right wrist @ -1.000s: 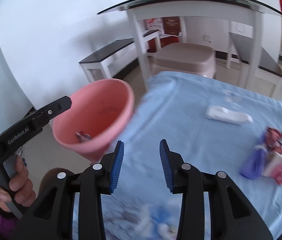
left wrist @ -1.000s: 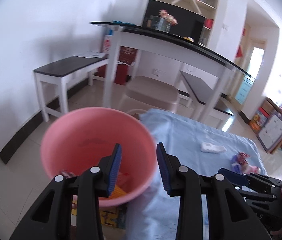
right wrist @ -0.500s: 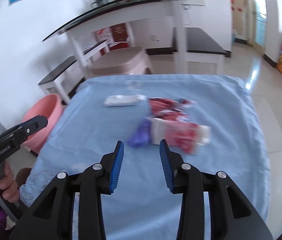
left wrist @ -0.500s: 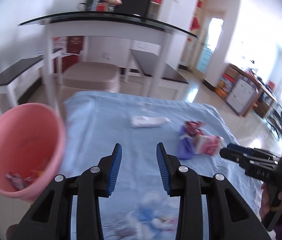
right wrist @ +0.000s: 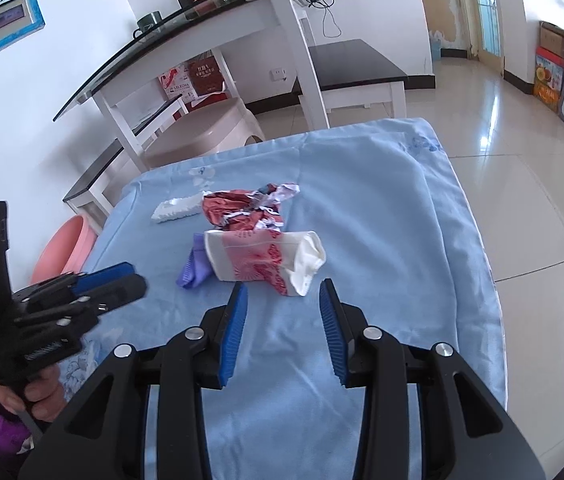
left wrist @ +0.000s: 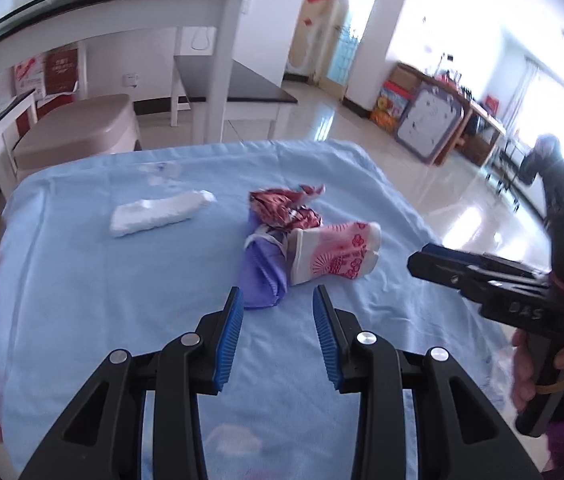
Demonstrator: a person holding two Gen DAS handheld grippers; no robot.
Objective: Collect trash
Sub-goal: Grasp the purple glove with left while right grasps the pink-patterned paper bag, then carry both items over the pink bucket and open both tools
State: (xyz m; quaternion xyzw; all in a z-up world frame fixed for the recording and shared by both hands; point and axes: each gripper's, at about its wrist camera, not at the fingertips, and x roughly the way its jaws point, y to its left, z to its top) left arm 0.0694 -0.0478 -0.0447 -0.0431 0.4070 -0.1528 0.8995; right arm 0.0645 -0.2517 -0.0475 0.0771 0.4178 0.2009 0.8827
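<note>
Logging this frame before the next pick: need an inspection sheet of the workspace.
Surface: blue cloth over the table, printed flowers at its edges.
Job's things: pink-and-white wrapper, purple wrapper, crumpled red wrapper, white wrapper apart from them; pink bin beside the table.
Clutter: nothing seen.
Grippers: left gripper and right gripper both open, nothing between the pads.
Cables: a dark cable hangs off the glass-topped table.
Surroundings: benches, beige stool, tiled floor.

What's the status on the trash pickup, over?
Left gripper open, empty. Right gripper open, empty. Crushed paper cup, purple wrapper, red wrapper, white packet on blue cloth. Nothing blocking.
</note>
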